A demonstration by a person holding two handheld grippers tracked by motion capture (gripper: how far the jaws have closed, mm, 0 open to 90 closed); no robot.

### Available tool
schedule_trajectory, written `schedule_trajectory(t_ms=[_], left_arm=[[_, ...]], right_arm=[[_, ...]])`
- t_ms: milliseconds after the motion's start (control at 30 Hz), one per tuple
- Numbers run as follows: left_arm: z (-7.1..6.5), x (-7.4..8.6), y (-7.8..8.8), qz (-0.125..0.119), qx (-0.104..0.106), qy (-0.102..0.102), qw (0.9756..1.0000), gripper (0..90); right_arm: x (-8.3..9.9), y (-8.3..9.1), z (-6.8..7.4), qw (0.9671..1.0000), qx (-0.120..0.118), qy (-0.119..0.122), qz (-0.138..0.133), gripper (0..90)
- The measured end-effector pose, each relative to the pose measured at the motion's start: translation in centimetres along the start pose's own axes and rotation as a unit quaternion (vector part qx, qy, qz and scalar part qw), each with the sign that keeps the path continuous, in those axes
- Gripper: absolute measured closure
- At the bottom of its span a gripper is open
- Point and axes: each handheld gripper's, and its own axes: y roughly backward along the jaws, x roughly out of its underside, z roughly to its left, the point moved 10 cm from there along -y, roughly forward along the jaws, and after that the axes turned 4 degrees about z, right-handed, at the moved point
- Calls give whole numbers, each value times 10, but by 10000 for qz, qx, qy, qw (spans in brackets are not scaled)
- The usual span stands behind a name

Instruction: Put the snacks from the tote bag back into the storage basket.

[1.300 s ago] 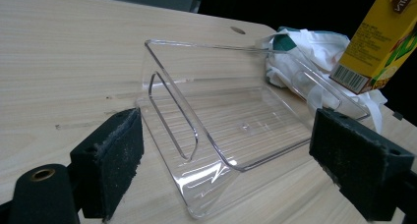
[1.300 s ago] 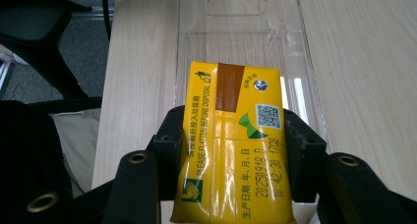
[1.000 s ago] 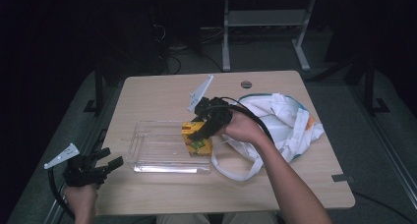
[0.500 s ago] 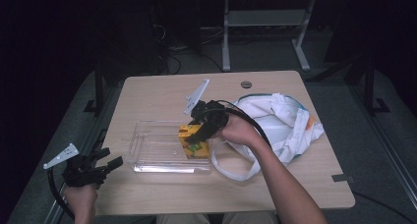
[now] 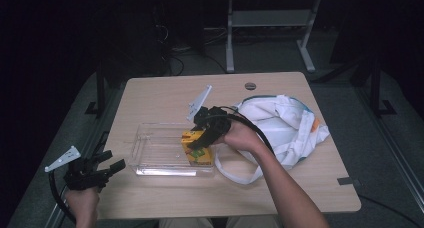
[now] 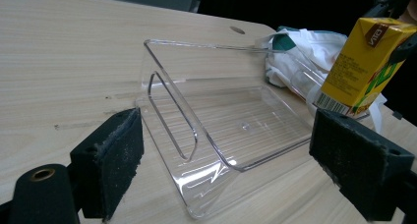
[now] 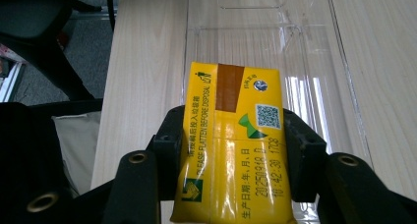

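The right hand-held gripper [image 5: 200, 144] is clenched on a yellow drink carton [image 5: 196, 149], its two black pads pressing on the carton's two narrow sides. In the right gripper view the carton [image 7: 231, 145] sits straight between the jaws, with its printed face toward the camera. This grip on the sides leaves the bottom free, so the carton can be set down flat.

The carton is at the right end of a clear plastic tray [image 5: 150, 160] that lies on the worktop [image 5: 160, 95]. In the left gripper view the carton [image 6: 361, 67] looks tilted, with its lower corner at the tray's far edge, but I cannot tell for sure if it already rests on the tray floor or hangs just above it. My judgement is that the carton is being placed into the tray.

A white cloth bag [image 5: 282, 125] lies just right of the tray, its strap looping near the person's right wrist.

The left hand-held gripper [image 5: 107, 169] is released, with nothing between its foam pads [image 6: 110, 157]. It waits at the worktop's left edge, apart from the tray, probably to keep out of the way.
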Motion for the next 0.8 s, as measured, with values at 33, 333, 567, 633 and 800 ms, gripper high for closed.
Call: schedule_trajectory(t_ms=[33,333,567,633,800], left_arm=[[0,0,0,-7,-2,9,10000,126],[-1,0,0,8,0,0,10000,126],[-1,0,-1,16,3,30,10000,126],[-1,0,0,12,0,33,10000,126],[-1,0,-1,12,-1,33,10000,126]], right_arm=[[0,-1,0,10000,-4,1,8,519],[5,-7,-1,10000,38,-58,44,518],[9,-12,-1,9999,33,-101,55,518],[9,-14,-1,9999,20,-101,55,518],[12,-19,-1,9999,14,-109,114,517]])
